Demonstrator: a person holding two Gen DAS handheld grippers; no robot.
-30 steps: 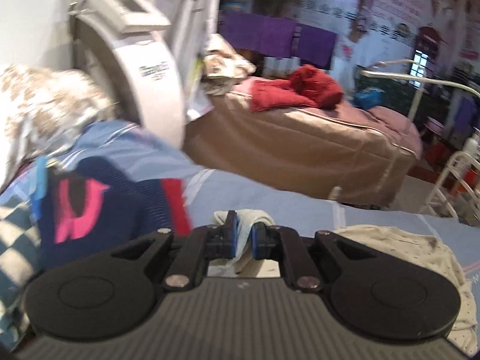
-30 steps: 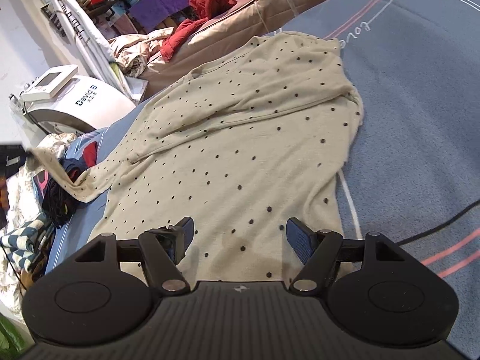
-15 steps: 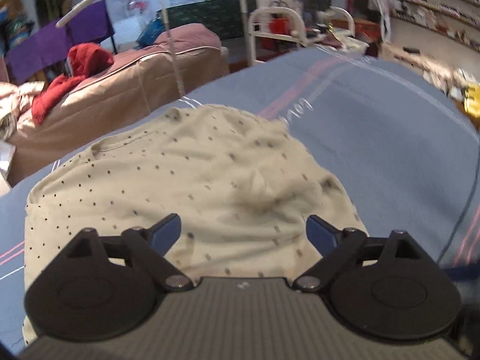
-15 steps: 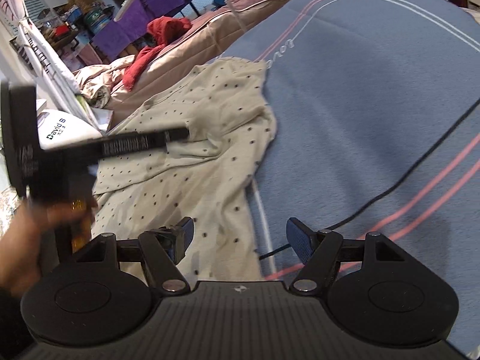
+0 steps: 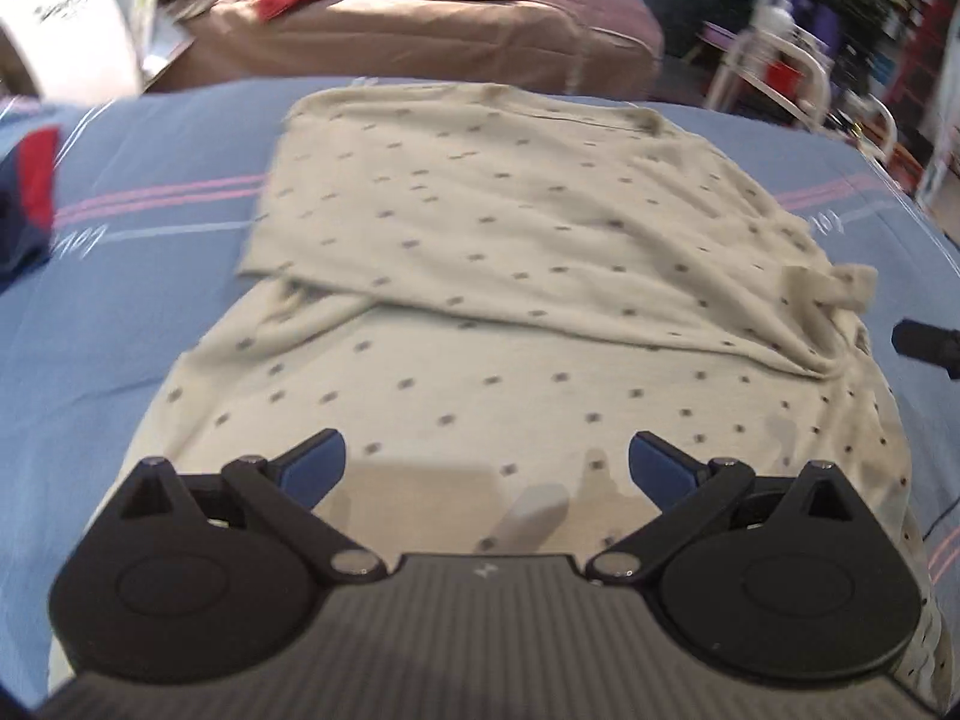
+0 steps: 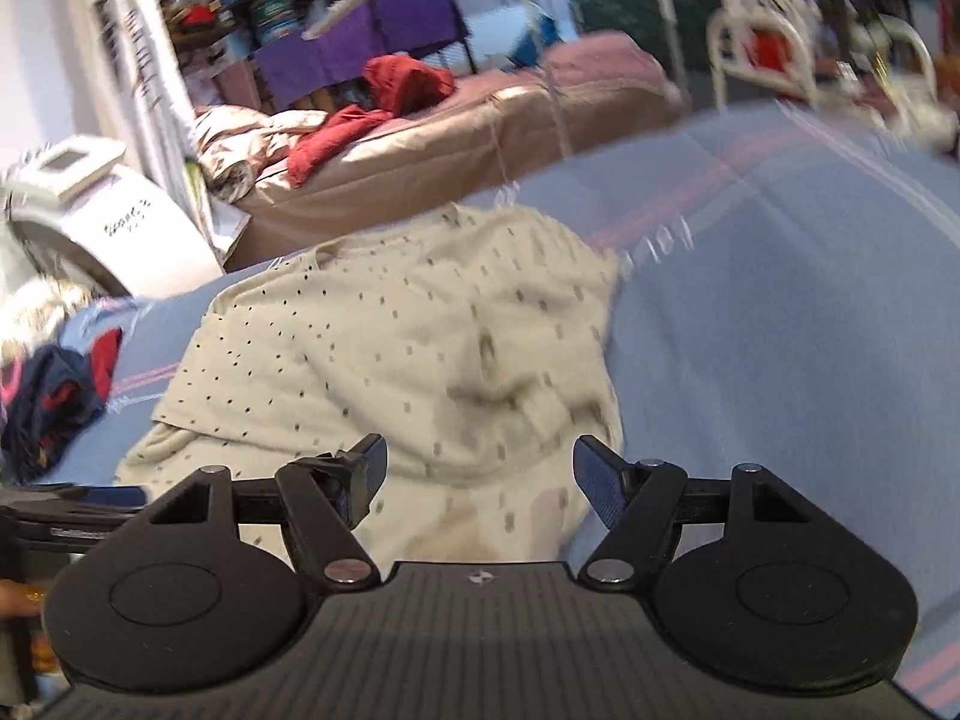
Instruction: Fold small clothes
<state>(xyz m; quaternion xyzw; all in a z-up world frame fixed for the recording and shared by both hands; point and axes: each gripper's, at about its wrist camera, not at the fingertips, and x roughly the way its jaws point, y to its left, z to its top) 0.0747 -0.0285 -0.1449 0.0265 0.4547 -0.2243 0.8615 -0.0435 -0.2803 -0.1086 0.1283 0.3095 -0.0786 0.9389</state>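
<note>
- The cream cotton top with small dark dots (image 5: 480, 276) is lying part-folded on the blue striped bedsheet (image 5: 120, 312).
- The left gripper (image 5: 486, 468) is opening wide above it (nothing between the jaws).
- The right gripper (image 6: 480, 474) is hovering with jaws spread, gripping nothing.

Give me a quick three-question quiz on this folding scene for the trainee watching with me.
1. True or false: the left gripper is clamped on the cream dotted shirt.
2. Multiple choice: what lies on the blue bedsheet at the left edge of the left wrist view? A) a green towel B) a navy and red garment C) a pair of shoes
3. Fill in: the red cloth lies on the ____ couch beyond the bed.

Key:
1. False. Its jaws are opening and nothing is pinched between them; the shirt lies on the sheet below.
2. B
3. Brown

The right gripper is open too, above the shirt.
</note>
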